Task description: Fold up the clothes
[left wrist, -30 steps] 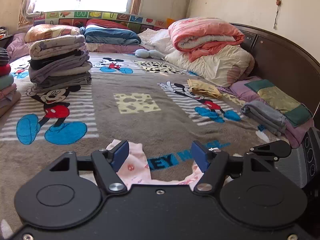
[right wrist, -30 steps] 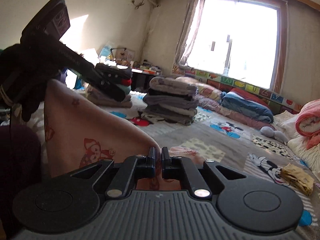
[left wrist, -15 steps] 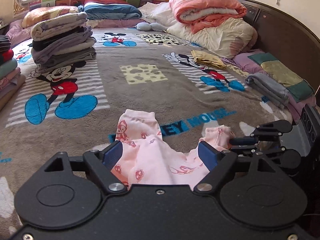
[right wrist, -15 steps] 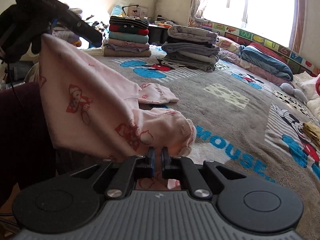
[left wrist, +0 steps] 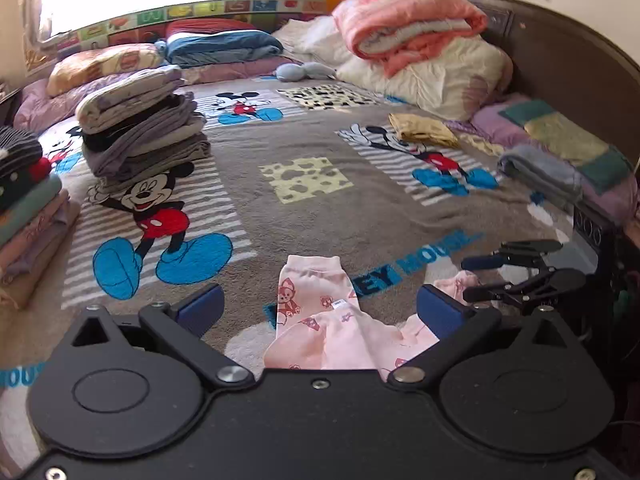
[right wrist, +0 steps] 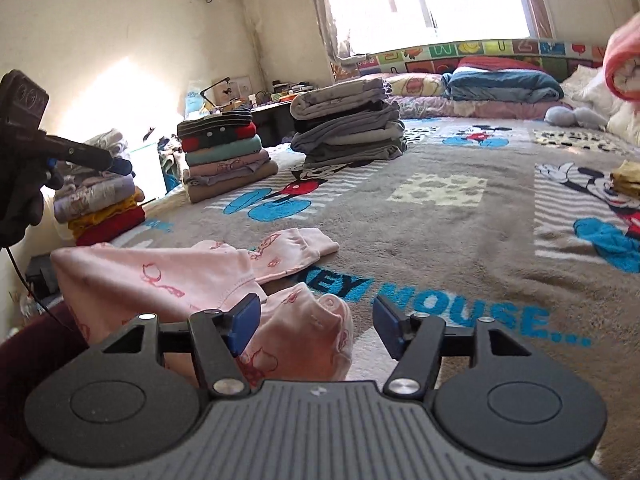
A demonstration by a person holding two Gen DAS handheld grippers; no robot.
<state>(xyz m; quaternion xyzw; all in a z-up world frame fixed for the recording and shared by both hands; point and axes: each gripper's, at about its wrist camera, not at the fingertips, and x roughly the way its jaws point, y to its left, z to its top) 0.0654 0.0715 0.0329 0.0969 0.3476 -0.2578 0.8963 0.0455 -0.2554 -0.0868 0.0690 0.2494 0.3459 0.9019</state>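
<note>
— What's the room like from where you stand?

— A bedroom with a bright window. The bed is covered by a grey-brown fleece blanket printed with Mickey Mouse figures (left wrist: 304, 216), and a dark wooden headboard (left wrist: 568, 60) curves along one side.

— And the garment they're working on?

— One pale pink child's garment with small red cartoon prints (left wrist: 320, 320) lies on the blanket at the near edge of the bed, across the blue "MICKEY MOUSE" lettering. One cuffed end stretches out flat; the other is bunched up beside the right gripper.

— Are the grippers holding it?

— No. The left gripper (left wrist: 320, 312) hangs over the garment with its blue pads spread wide, nothing between them. The right gripper (right wrist: 316, 324) is also wide apart, its left pad just beside the bunched pink cloth, not clamped on it.

— How many piles of folded clothes?

— I count three from the right side: a tall grey and lilac stack (right wrist: 348, 124) on the blanket, a striped, red and teal stack (right wrist: 226, 160) next to it, and a lower stack with yellow and red pieces (right wrist: 100, 208) near the bed's corner.

— Anything else lying about?

— One crumpled yellow cloth (left wrist: 422, 130), a rolled coral-pink quilt (left wrist: 408, 24) on cream bedding, and a folded grey item (left wrist: 540, 172) near the headboard, all well apart from the pink garment.
</note>
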